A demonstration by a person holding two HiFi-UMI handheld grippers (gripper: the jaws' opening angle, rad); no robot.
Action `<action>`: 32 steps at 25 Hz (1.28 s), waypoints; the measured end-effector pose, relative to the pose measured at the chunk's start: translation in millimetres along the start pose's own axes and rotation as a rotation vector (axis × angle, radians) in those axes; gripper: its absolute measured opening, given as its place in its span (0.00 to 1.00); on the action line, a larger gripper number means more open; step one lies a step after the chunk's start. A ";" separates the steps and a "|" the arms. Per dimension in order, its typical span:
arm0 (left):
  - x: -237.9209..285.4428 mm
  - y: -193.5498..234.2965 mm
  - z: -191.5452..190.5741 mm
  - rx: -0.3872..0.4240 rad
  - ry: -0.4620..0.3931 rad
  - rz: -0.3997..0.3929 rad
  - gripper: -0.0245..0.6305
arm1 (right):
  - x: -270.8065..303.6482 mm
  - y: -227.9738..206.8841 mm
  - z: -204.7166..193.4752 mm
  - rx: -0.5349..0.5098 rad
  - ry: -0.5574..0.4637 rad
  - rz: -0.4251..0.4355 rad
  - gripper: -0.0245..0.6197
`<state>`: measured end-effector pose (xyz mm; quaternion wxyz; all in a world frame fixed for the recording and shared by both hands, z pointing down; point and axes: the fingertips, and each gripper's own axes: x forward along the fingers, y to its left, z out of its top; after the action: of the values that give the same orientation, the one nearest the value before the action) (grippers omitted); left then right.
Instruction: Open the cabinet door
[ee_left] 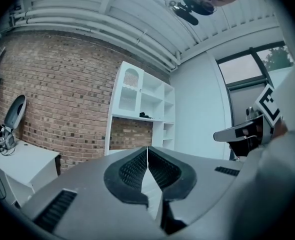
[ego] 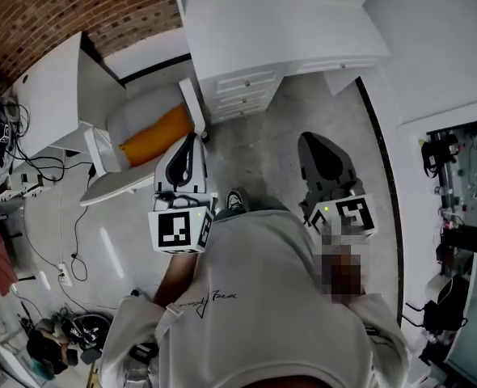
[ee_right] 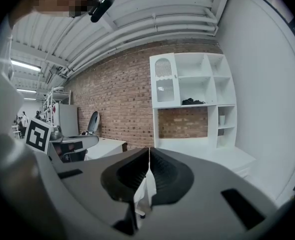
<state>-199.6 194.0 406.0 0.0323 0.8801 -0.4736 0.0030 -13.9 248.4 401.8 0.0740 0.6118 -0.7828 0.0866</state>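
Pale sweatshirt (ego: 255, 297); grey hand-held grippers (ego: 192, 138) (ego: 313, 140), b/w marker cubes (ego: 179, 229) (ego: 348, 217).

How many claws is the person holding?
2. The left claw is near the orange seat; the right claw is over the floor. Both are shut.

The cabinet (ego: 287, 23) is cut off by the head view's top edge, and a dark thing (ee_right: 192, 102) inside it is too small to identify.

The left gripper (ee_left: 147, 151) pointed level, its jaws pressed together with nothing between them. Ahead, a white shelf unit (ee_left: 157, 111) stood against a brick wall (ee_left: 62, 94), a cabinet door (ee_left: 129, 96) at its upper left. The right gripper (ee_left: 247, 131) showed at the right edge
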 end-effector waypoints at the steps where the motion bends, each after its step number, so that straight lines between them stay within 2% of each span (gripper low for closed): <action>1: 4.5 -0.7 -0.5 -0.009 0.002 -0.004 0.06 | 2.7 -2.2 0.1 -0.003 0.002 0.004 0.08; 7: 31.2 -8.2 -4.4 -0.039 0.012 -0.012 0.06 | 22.4 -22.9 -1.7 -0.013 0.006 0.013 0.08; 13: 79.9 -9.6 -5.3 -0.061 -0.014 0.029 0.06 | 71.6 -63.5 3.2 0.008 0.007 0.044 0.08; 16: 118.8 -10.3 -0.7 -0.058 -0.012 0.037 0.06 | 104.0 -94.1 14.1 0.030 0.005 0.051 0.08; 20: 179.8 -15.4 9.7 -0.014 -0.009 0.037 0.06 | 151.0 -138.8 30.3 0.034 0.004 0.082 0.08; 32: 349.4 -20.9 34.3 0.042 0.014 0.141 0.07 | 281.1 -265.0 63.6 0.066 0.013 0.204 0.08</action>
<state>9.6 -87.8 383.2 0.0167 0.8451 -0.5339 0.0215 175.1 -94.3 414.2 0.0497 0.5306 -0.8372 0.1232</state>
